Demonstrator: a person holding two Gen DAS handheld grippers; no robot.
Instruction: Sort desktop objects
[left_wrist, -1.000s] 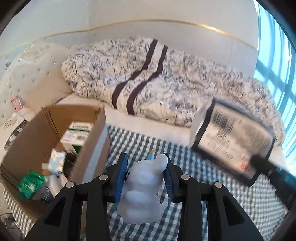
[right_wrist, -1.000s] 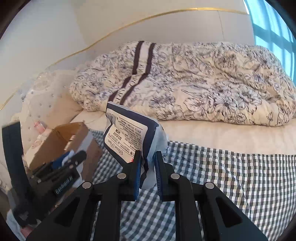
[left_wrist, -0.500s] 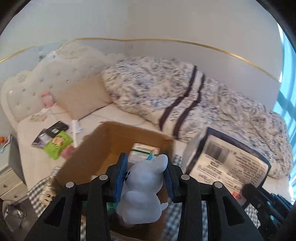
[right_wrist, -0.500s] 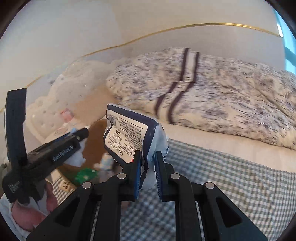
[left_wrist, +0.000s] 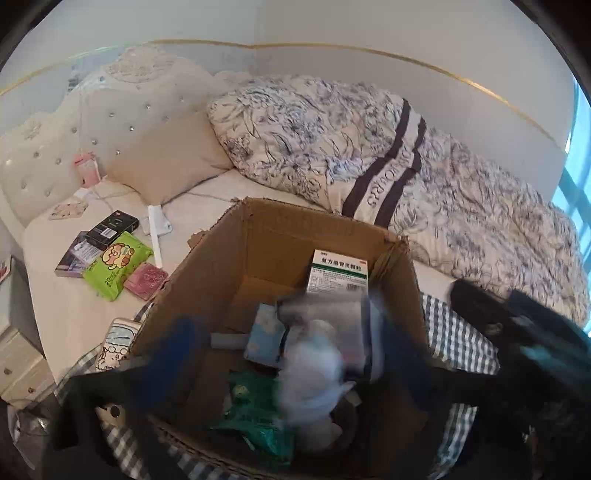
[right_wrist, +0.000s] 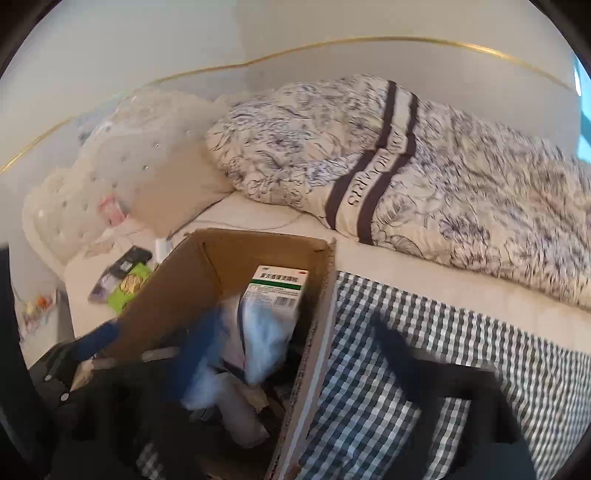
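Observation:
An open cardboard box (left_wrist: 280, 236) (right_wrist: 236, 254) stands on the checked cloth. Over it my left gripper (left_wrist: 282, 338) is open wide, its blue fingers smeared by motion. The pale blue-white toy figure (left_wrist: 310, 373) is a blur between and below them, loose inside the box. My right gripper (right_wrist: 299, 336) is open too and also blurred. The white and blue packet (right_wrist: 258, 332) sits free over the box's contents. A green-and-white medicine box (left_wrist: 338, 273) (right_wrist: 277, 288) leans on the far wall, with a green packet (left_wrist: 255, 417) and a light blue pack (left_wrist: 264, 336) in front of it.
The checked cloth (right_wrist: 388, 369) spreads right of the box. On the bed sheet to the left lie a green wipes pack (left_wrist: 114, 266), a black box (left_wrist: 112, 225) and a pink pouch (left_wrist: 146, 280). A flowered duvet (left_wrist: 332, 147) and a beige pillow (left_wrist: 166, 166) lie behind.
Both grippers moved left over the box and opened. The toy figure has left the left gripper and the packet has left the right; both are now in the box.

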